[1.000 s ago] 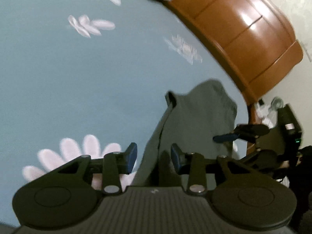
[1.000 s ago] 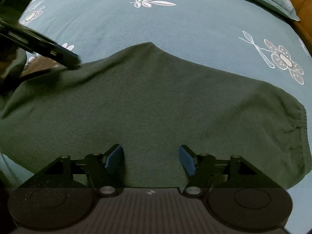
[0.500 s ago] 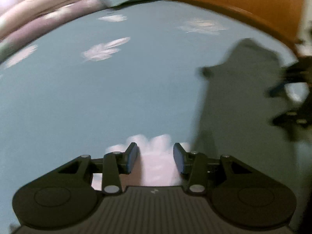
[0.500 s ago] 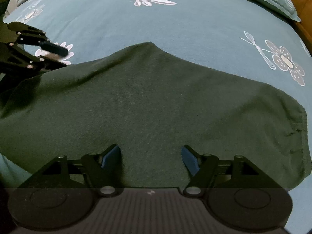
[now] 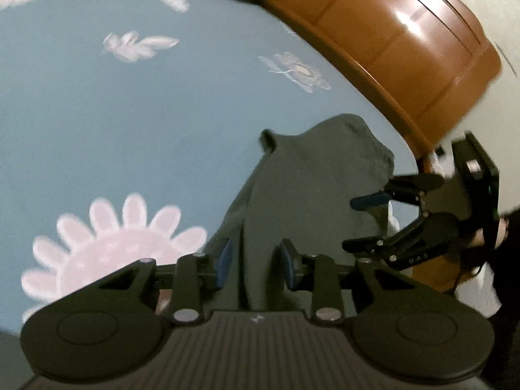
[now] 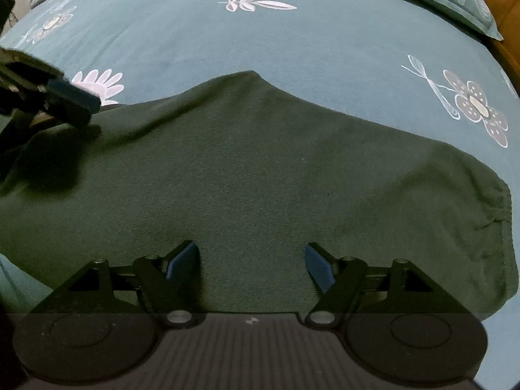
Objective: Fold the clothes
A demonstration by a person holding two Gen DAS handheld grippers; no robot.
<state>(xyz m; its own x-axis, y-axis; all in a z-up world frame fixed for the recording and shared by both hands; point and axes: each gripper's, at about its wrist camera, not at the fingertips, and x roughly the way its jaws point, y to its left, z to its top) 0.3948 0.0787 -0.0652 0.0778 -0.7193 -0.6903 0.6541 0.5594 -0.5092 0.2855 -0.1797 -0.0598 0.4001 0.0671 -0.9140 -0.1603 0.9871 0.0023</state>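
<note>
Right wrist view: both grippers (left (image 5: 254,265), right (image 6: 252,265)) gape, empty, over the dark-green garment (image 6: 260,178).

A dark green garment (image 6: 260,175) lies spread flat on the bed, its gathered hem at the right.

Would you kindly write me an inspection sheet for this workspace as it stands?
Surface: bedspread, blue-green with a flower print.
Job's things: dark green garment spread flat, gathered hem at the right.
Clutter: pillow at the far corner.
Grippers: left gripper open, over the garment's edge; right gripper open wide, over the garment; neither holds cloth.
Cables: nothing seen.
Surroundings: wooden headboard, pale wall behind it.
</note>
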